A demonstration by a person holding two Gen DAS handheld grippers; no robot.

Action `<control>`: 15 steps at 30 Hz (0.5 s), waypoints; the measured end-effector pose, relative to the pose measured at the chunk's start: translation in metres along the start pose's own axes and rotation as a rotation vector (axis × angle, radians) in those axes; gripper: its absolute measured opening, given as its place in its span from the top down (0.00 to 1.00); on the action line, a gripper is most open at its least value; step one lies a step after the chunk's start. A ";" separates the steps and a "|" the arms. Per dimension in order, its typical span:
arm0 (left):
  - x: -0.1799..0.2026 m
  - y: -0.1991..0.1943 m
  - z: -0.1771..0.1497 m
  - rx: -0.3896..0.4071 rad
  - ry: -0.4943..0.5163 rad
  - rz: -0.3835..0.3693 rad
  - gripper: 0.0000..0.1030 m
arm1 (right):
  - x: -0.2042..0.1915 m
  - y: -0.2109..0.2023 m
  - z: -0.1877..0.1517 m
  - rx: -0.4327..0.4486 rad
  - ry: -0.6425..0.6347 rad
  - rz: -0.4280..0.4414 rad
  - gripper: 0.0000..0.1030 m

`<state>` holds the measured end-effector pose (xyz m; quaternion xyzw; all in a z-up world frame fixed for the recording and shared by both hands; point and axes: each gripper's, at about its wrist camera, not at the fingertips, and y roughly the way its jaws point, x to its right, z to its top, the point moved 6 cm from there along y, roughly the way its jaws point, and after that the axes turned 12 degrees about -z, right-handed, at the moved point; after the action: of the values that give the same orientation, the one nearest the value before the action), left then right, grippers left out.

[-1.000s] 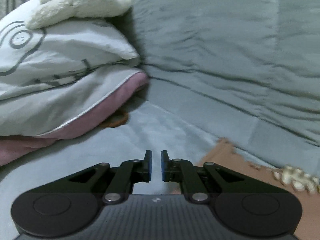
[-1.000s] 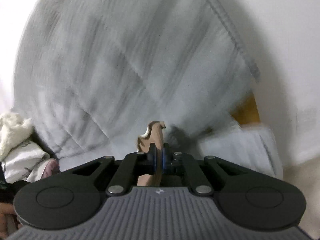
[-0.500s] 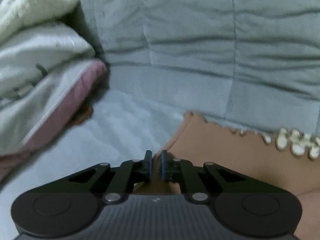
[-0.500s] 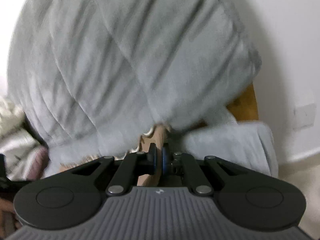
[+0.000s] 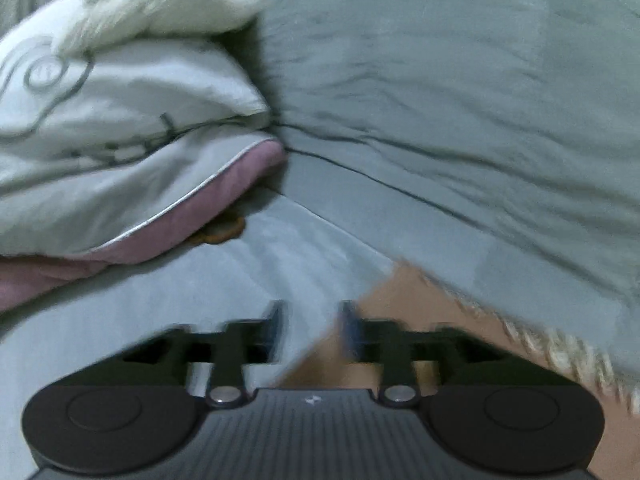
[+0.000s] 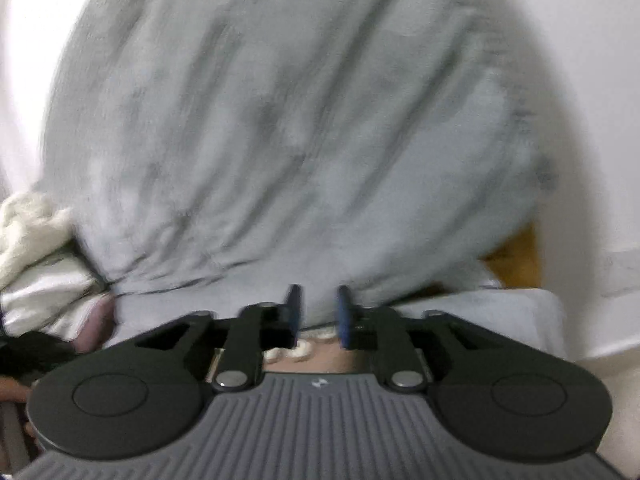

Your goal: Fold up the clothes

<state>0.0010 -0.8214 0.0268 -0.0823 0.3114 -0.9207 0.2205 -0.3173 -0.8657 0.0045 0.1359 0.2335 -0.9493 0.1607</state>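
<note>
A tan garment point(image 5: 432, 320) with a cream lace edge point(image 5: 568, 356) lies on the grey sofa seat point(image 5: 200, 320). My left gripper point(image 5: 312, 332) is open and empty, low over the garment's left corner. In the right wrist view my right gripper point(image 6: 318, 312) is open and empty, and a strip of the tan garment with its lace trim point(image 6: 296, 350) shows just below the fingers. Both views are blurred by motion.
A white printed pillow point(image 5: 120, 112) lies on a pink-backed cushion point(image 5: 224, 208) at the left, with a cream fluffy item point(image 5: 160, 4) on top. The grey quilted sofa back point(image 6: 300, 120) fills the rear. A white wall point(image 6: 592, 60) is at the right.
My right gripper has opened and let go of the tan garment, which now lies below it. My left gripper has opened wider and swung back toward the garment's left corner.
</note>
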 end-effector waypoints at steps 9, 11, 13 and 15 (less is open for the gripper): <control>0.046 0.006 -0.066 -0.090 0.235 0.020 0.00 | -0.056 0.023 -0.068 -0.276 -0.383 0.047 0.12; 0.041 0.022 -0.066 -0.093 0.210 0.010 0.00 | -0.052 0.018 -0.070 -0.267 -0.428 -0.029 0.12; 0.036 0.029 -0.062 -0.115 0.160 -0.010 0.00 | -0.031 0.013 -0.059 -0.258 -0.400 -0.117 0.12; 0.031 0.032 -0.051 -0.155 0.109 -0.018 0.01 | -0.019 0.004 -0.048 -0.254 -0.369 -0.149 0.12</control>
<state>-0.0300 -0.8307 -0.0322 -0.0519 0.3922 -0.8990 0.1879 -0.2901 -0.8412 -0.0318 -0.0791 0.3271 -0.9303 0.1459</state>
